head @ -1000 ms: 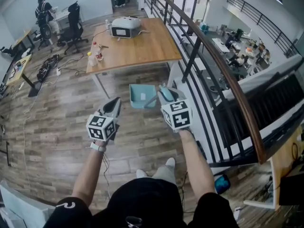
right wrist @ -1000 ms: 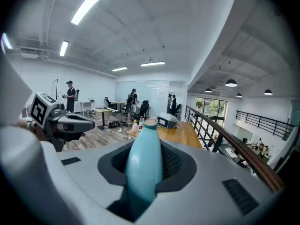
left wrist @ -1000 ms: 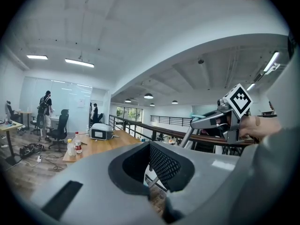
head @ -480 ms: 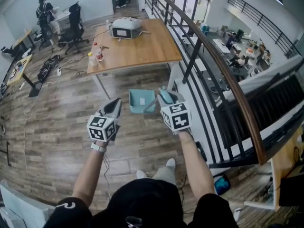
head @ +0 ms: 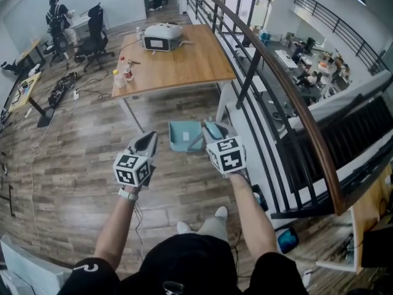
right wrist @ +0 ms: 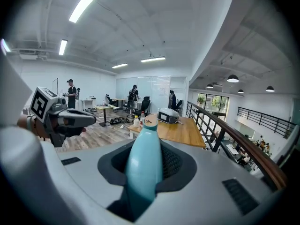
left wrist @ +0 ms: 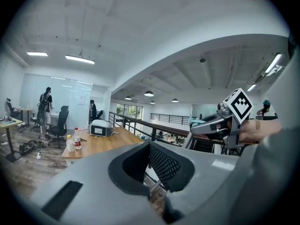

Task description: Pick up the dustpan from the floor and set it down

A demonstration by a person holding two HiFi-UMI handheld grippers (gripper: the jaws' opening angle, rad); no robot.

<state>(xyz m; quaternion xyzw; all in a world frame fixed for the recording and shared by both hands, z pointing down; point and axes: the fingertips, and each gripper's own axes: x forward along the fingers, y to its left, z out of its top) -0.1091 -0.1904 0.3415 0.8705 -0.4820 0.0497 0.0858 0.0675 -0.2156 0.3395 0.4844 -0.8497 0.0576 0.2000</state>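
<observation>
A teal dustpan hangs tilted above the wood floor, just in front of the table's near edge. Its teal handle runs up between the jaws of my right gripper, which is shut on it. In the right gripper view the handle fills the gap between the dark pads. My left gripper is held beside it at the left, apart from the dustpan. Its jaws stand a little apart with nothing between them. The right gripper shows at the right of the left gripper view.
A wooden table stands ahead with a white appliance and bottles on it. A black railing with a wooden top rail runs along the right. Office chairs, cables and a person are at the far left.
My right gripper has sunk a little with the dustpan, which now hangs lower and nearer to me. The left gripper has hardly moved.
</observation>
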